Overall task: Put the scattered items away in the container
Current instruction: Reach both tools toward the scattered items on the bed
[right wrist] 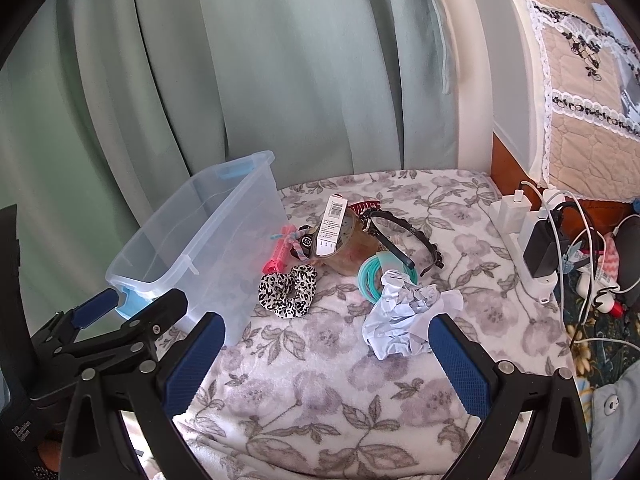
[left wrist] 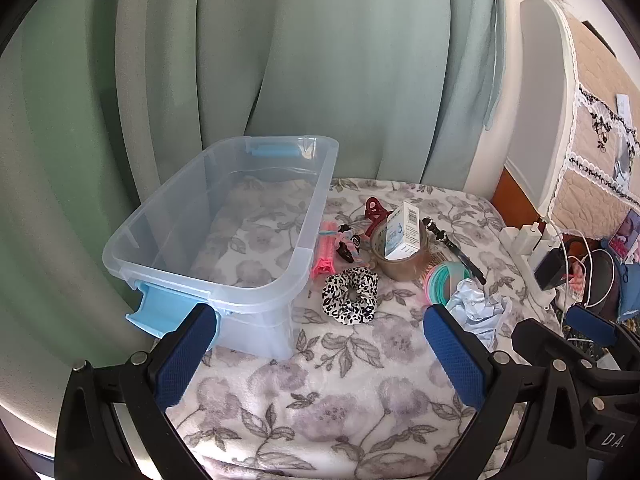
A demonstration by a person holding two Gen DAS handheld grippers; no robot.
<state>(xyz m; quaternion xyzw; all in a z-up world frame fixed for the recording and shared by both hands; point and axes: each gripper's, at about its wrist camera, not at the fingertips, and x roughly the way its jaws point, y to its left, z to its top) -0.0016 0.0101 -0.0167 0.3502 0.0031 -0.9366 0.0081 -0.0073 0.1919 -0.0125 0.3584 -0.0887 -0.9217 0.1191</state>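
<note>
Right wrist view: the right gripper [right wrist: 324,360] has its jaws fully apart, holding nothing. A crumpled pale-blue paper ball [right wrist: 404,320] lies on the floral fleece blanket [right wrist: 320,420] just ahead, toward its right finger [right wrist: 460,364]. The left gripper [left wrist: 320,356], jaws also apart and unloaded, sits nearer the clear plastic storage bin [left wrist: 224,220], which holds no items. Judgement: the right gripper is better placed for the paper; the bin lies to its left.

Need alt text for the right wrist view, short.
An empty clear plastic bin sits on a floral blanket beside a small pile of clutter: a leopard scrunchie, crumpled paper, teal hair ties and a black headband. The right tongs are open and empty.
</note>
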